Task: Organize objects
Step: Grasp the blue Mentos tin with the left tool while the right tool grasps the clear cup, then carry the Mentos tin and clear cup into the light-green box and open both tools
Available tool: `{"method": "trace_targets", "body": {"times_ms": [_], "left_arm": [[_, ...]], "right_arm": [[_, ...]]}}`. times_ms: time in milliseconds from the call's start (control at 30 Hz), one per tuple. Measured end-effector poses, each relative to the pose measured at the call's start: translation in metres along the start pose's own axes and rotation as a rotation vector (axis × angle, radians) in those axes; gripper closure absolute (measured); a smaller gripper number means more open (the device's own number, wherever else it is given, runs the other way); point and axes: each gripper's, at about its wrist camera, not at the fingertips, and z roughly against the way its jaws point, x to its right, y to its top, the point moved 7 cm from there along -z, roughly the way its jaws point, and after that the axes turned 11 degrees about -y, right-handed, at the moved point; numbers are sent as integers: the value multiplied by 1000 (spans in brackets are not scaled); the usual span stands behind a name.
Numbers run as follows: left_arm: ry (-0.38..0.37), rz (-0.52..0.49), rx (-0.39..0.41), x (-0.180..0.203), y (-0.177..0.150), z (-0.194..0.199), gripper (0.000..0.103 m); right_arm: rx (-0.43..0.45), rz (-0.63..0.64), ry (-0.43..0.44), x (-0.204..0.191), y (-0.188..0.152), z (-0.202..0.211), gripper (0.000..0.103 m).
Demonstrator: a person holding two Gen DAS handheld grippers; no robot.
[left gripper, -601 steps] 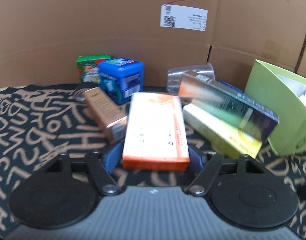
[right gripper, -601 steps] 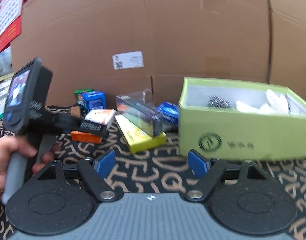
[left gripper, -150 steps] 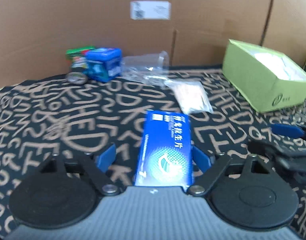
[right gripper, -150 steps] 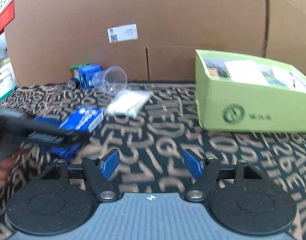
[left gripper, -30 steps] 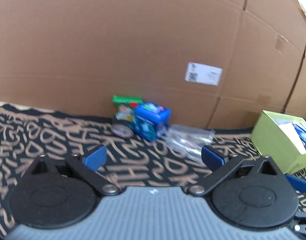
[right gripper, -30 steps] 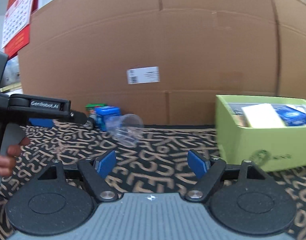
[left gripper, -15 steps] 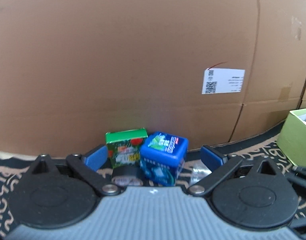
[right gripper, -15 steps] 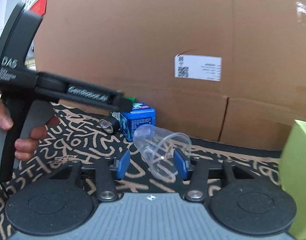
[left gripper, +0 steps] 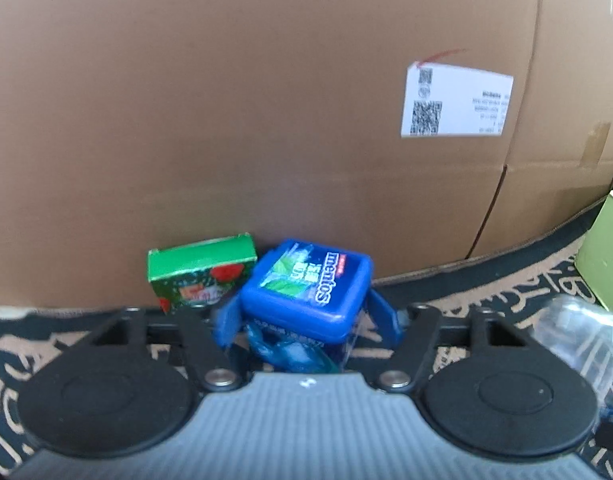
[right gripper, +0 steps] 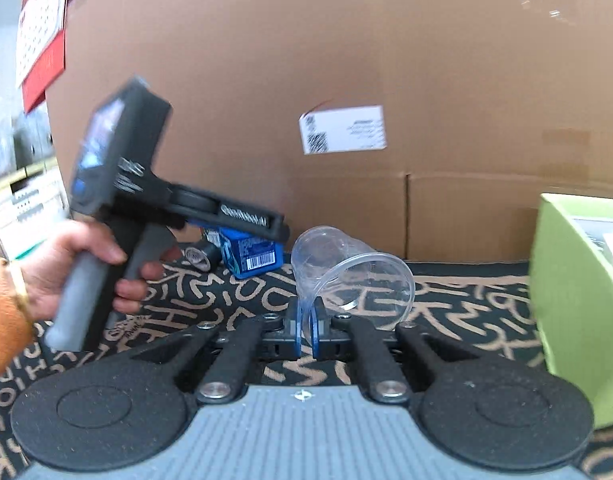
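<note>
My left gripper (left gripper: 304,318) is shut on the blue Mentos box (left gripper: 310,280), its blue pads against both sides. The box also shows in the right wrist view (right gripper: 252,254), under the left gripper's body. A green box (left gripper: 200,274) stands just left of it against the cardboard wall. My right gripper (right gripper: 306,330) is shut on the rim of a clear plastic cup (right gripper: 346,276) that lies on its side; the cup shows blurred in the left wrist view (left gripper: 578,336). A small dark round tin (right gripper: 200,257) lies left of the blue box.
A light green open box (right gripper: 574,304) with packets inside stands at the right, its corner in the left wrist view (left gripper: 604,256). A tall cardboard wall (left gripper: 306,120) with a white label (left gripper: 454,102) closes the back. A patterned black cloth (right gripper: 466,300) covers the table.
My left gripper has closed in on the blue Mentos box and shut on it. My right gripper has shut on the cup's rim.
</note>
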Motion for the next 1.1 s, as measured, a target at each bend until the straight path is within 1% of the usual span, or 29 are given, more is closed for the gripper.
{"method": "trace_targets", "body": {"times_ms": [100, 200, 300, 367, 433, 533, 567, 733, 767, 800, 867, 900, 933, 967, 1000, 1100], "left_arm": [[-31, 6, -4, 11, -7, 9, 38], [-76, -20, -11, 31, -22, 26, 38], [-156, -44, -28, 56, -44, 48, 38], [-217, -60, -42, 74, -58, 61, 38], [-243, -104, -48, 93, -69, 71, 38], [-230, -167, -33, 109, -87, 84, 37], [-222, -180, -31, 112, -89, 86, 34], [-180, -199, -25, 110, -84, 86, 25], [-175, -195, -22, 110, -84, 88, 21], [-168, -193, -19, 109, -83, 86, 19], [-154, -196, -18, 108, -82, 80, 19], [-151, -193, -23, 107, -82, 78, 20], [-156, -187, -32, 107, -83, 76, 23], [-169, -178, -44, 108, -83, 74, 37], [-181, -167, -58, 108, -84, 73, 40], [-178, -146, -69, 111, -84, 74, 40]], "right_arm": [[18, -27, -13, 8, -5, 14, 96], [20, -56, -26, 16, -14, 29, 96], [5, -78, -40, 25, -23, 44, 96], [-20, -76, -67, 30, -31, 51, 96], [-37, -63, -105, 34, -38, 58, 96], [-62, -49, -139, 40, -49, 63, 96], [-68, -52, -140, 41, -51, 64, 96], [-64, -68, -140, 44, -54, 65, 95], [-61, -64, -139, 43, -54, 64, 94], [-60, -61, -139, 43, -53, 63, 94], [-66, -58, -136, 42, -54, 60, 94], [-68, -59, -129, 41, -53, 59, 94], [-70, -60, -121, 40, -53, 57, 94], [-76, -63, -112, 39, -53, 54, 94], [-88, -64, -101, 38, -54, 52, 94], [-60, -73, -93, 39, -52, 59, 96]]}}
